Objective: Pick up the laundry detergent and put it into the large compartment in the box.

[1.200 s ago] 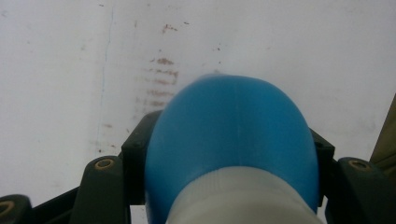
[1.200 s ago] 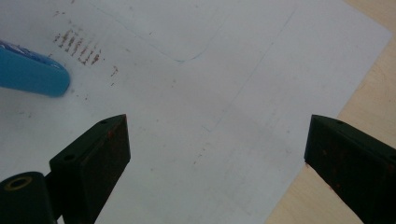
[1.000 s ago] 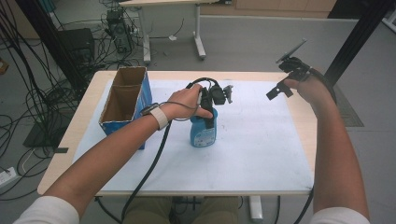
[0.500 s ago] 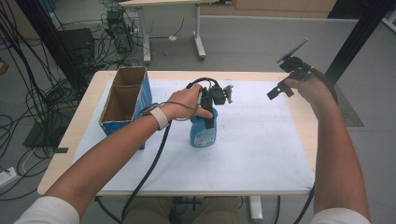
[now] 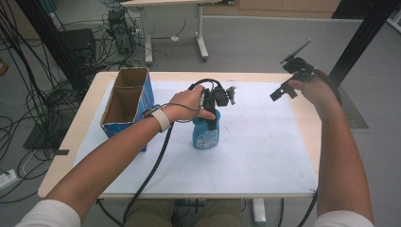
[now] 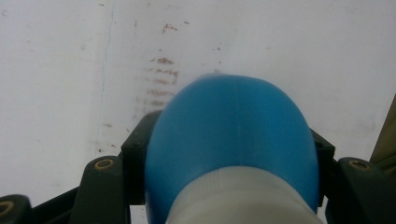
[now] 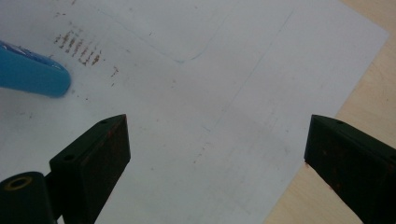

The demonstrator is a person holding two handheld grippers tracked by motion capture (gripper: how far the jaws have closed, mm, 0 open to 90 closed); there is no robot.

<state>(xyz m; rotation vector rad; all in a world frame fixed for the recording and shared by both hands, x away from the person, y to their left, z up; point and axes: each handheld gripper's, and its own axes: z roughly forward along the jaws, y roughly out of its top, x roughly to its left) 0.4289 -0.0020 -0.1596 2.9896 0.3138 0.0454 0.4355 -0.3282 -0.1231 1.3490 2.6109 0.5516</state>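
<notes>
Presently I am clamping the left gripper (image 5: 213,113) jaws on the neck of the blue bottle (image 5: 205,135), standing mid-counter on the white sheet (image 5: 265,146); its label print is too small to read. Right gripper (image 5: 287,89) is hovering over the far right corner, jaws wide, nothing between. Open cardboard box (image 5: 124,101) is sitting at left. Right gripper view is showing brown smudges (image 7: 79,46) beside the bottle. Cables are lying across the grey floor (image 5: 255,38).

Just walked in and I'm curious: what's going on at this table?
A person sits at a table covered with a white sheet, a handheld gripper in each hand. The left gripper is clamped on the top of a blue bottle standing upright near the middle. The right gripper hangs open above the table's far right corner, holding nothing. An open cardboard box stands at the left.
</notes>
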